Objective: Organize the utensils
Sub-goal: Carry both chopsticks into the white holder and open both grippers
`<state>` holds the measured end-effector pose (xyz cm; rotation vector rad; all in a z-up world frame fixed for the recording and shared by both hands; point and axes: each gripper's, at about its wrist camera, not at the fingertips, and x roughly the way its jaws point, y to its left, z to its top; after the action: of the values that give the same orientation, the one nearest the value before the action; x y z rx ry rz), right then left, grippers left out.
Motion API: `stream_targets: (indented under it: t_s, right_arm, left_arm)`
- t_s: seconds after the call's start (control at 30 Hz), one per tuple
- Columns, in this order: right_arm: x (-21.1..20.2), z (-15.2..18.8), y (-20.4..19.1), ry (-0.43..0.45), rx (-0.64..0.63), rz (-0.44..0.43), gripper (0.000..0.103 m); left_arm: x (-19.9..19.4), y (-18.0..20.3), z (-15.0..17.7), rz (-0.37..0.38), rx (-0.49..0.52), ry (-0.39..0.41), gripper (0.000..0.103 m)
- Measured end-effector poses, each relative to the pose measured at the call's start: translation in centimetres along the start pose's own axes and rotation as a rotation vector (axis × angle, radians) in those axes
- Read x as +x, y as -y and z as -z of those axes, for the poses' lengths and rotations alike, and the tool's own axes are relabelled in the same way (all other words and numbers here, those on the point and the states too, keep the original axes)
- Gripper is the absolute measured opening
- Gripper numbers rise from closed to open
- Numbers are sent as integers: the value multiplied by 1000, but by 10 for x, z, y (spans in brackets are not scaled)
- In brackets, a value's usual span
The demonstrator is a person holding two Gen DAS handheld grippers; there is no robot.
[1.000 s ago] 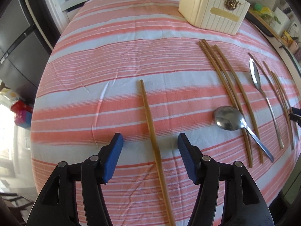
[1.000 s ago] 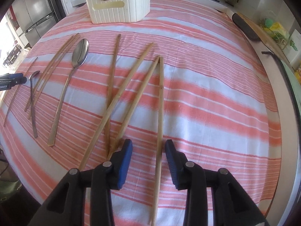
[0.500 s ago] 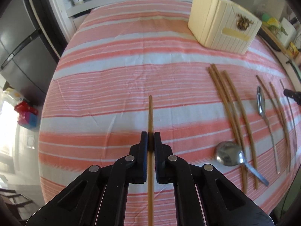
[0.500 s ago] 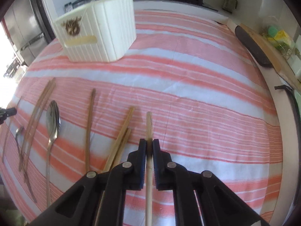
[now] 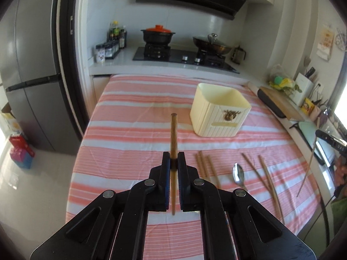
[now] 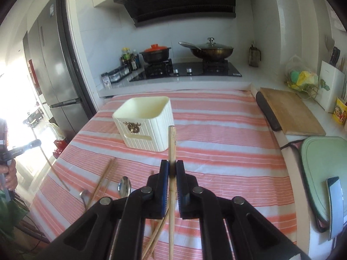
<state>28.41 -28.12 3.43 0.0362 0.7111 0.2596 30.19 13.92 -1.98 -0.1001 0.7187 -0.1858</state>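
Both grippers, one second ago spread low over the cloth with a stick lying between each pair of pads, have since been closing and are now raised clear of the table, each carrying its stick. Left black two-finger gripper with blue pads (image 5: 173, 162): pressed together on a brown wooden chopstick (image 5: 173, 134), which stands up between the pads, tip toward the stove, lower end hanging free above the cloth. Right black two-finger gripper with blue pads (image 6: 172, 170): pinching a pale bamboo chopstick (image 6: 171, 145) in like manner, upper end in line with the container's near corner. Cream ribbed square utensil holder with a gold emblem (image 5: 219, 117): upright on the far half of the pink-and-white striped tablecloth (image 5: 130, 147), open top, nothing seen inside. Remaining on the cloth, left-wrist view: three brown chopsticks side by side (image 5: 205, 166) just right of the gripper, one steel spoon (image 5: 238, 173), two further chopsticks crossing (image 5: 263, 174) beyond it. Right-wrist view adds a second, smaller spoon (image 6: 84, 196) beside the larger one and two loose chopsticks (image 6: 156, 236) under the gripper body. Background: grey refrigerator (image 5: 32, 75), black pot with orange lid (image 5: 158, 35), lidded wok (image 5: 213, 44), wooden cutting board (image 6: 290, 112). Person's hand (image 6: 9, 177) at the left edge of the right-wrist view.
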Motion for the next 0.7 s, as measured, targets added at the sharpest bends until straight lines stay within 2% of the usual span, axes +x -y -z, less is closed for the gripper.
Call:
stream_targets:
  t_s: [0.1,0.17,0.53,0.7]
  right_arm:
    - [-20,0,-8,110,-15,-54,7]
    - [-27,0,-14,150,-31,-45,7]
    - [-31,-8,-24,155,-25,-73,8]
    - [-22,-36,-37,199,-52,-49,7]
  left_arm:
    - [-6,5,-1,17,4,16,4]
    - [-8,9,-2,15,12,21,4]
    - [-16,11,-11,26,7,38,4]
    - [-20,20,-41,57,8,72,4]
